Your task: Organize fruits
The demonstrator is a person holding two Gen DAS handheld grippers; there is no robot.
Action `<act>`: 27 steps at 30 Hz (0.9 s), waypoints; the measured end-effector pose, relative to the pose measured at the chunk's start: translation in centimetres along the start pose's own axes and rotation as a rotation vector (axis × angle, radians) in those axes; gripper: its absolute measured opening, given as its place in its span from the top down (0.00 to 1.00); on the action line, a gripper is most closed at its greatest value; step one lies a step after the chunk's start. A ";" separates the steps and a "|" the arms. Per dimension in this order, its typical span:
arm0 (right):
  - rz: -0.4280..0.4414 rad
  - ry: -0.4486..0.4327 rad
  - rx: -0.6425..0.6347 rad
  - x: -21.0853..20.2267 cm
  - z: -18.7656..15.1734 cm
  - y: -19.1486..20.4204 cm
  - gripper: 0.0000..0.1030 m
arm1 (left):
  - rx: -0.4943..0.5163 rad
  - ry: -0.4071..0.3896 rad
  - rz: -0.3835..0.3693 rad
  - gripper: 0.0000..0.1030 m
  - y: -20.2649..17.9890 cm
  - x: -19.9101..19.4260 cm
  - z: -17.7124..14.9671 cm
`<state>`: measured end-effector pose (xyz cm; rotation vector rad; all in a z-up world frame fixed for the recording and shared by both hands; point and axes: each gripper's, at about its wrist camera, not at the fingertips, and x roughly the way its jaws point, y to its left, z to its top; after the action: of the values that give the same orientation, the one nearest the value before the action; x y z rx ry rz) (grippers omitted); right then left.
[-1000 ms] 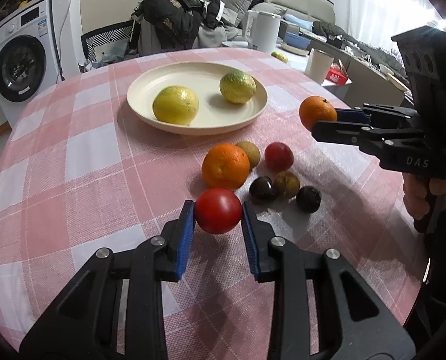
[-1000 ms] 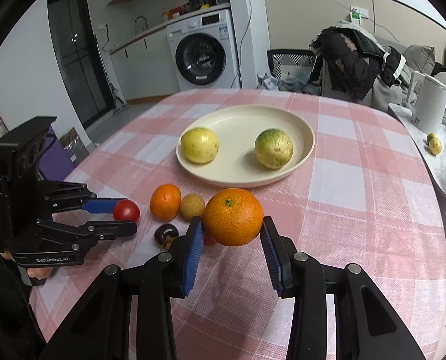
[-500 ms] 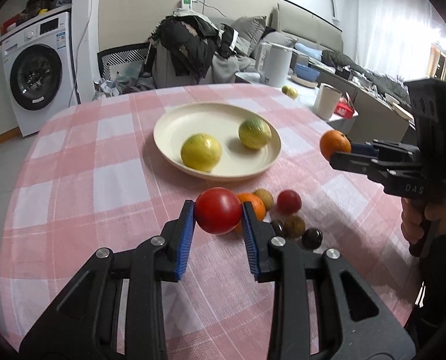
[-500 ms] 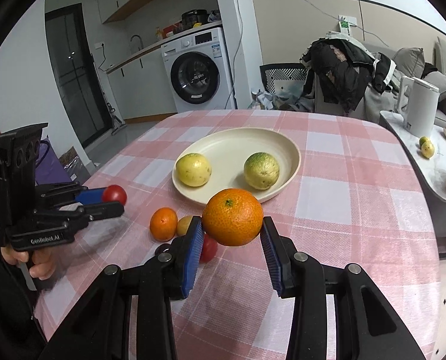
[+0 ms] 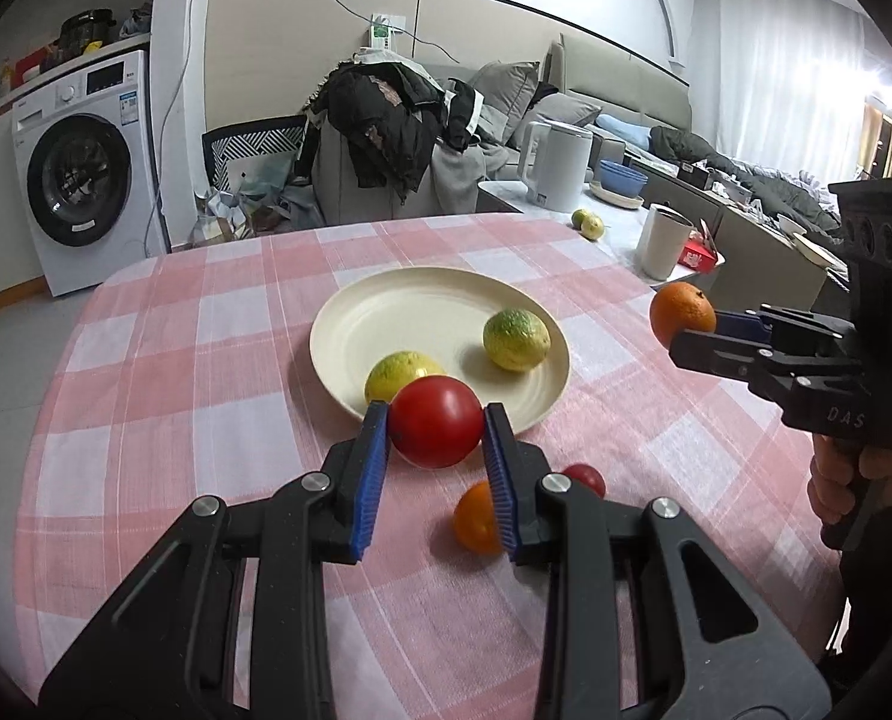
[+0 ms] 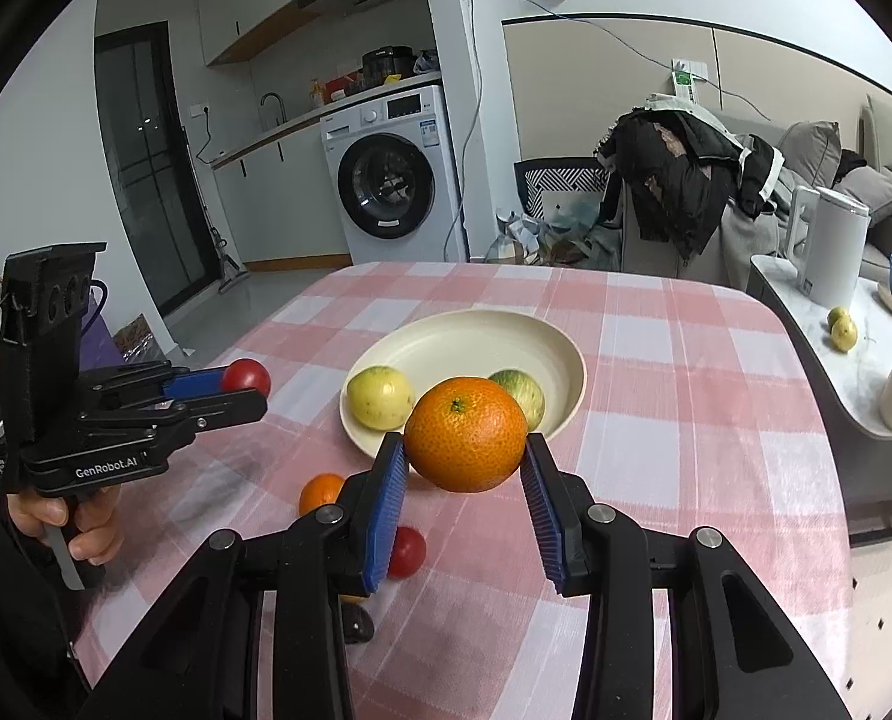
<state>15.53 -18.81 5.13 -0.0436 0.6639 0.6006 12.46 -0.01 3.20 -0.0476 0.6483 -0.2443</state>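
Observation:
My left gripper is shut on a red tomato and holds it above the table, just before the cream plate. My right gripper is shut on an orange, also held up in the air near the plate. The plate holds a yellow lemon and a green-yellow lemon. Below on the cloth lie another orange, a small red fruit and a dark fruit, partly hidden by the fingers.
The round table has a pink checked cloth. A side counter at the right holds a white kettle, a cup and two small lemons. A washing machine and a chair with clothes stand behind.
Both grippers have risen with their fruit and tilted up, so the table looks farther below. The loose fruits have slid under the fingers in both views.

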 end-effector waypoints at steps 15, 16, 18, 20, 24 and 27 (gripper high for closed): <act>0.012 0.039 0.017 3.4 1.6 -0.4 0.61 | -0.019 0.028 0.006 0.73 0.9 4.0 1.2; 0.015 0.046 0.014 3.7 1.6 -0.3 0.61 | -0.016 0.033 0.003 0.73 0.8 4.3 1.1; 0.020 0.059 0.011 4.3 1.6 -0.3 0.61 | -0.015 0.044 0.001 0.73 0.8 5.0 1.0; 0.027 0.073 0.007 4.9 1.5 -0.1 0.61 | -0.011 0.057 -0.003 0.73 0.6 5.7 1.0; 0.038 0.093 0.004 5.9 1.4 -0.1 0.61 | -0.011 0.080 -0.016 0.73 0.5 7.1 0.9; 0.042 0.104 0.009 6.6 1.4 -0.3 0.61 | -0.001 0.096 -0.028 0.73 0.2 7.9 0.8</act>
<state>20.64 -15.39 2.26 -0.0530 0.7702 0.6390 19.08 -1.74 -0.82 -0.0462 0.7433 -0.2745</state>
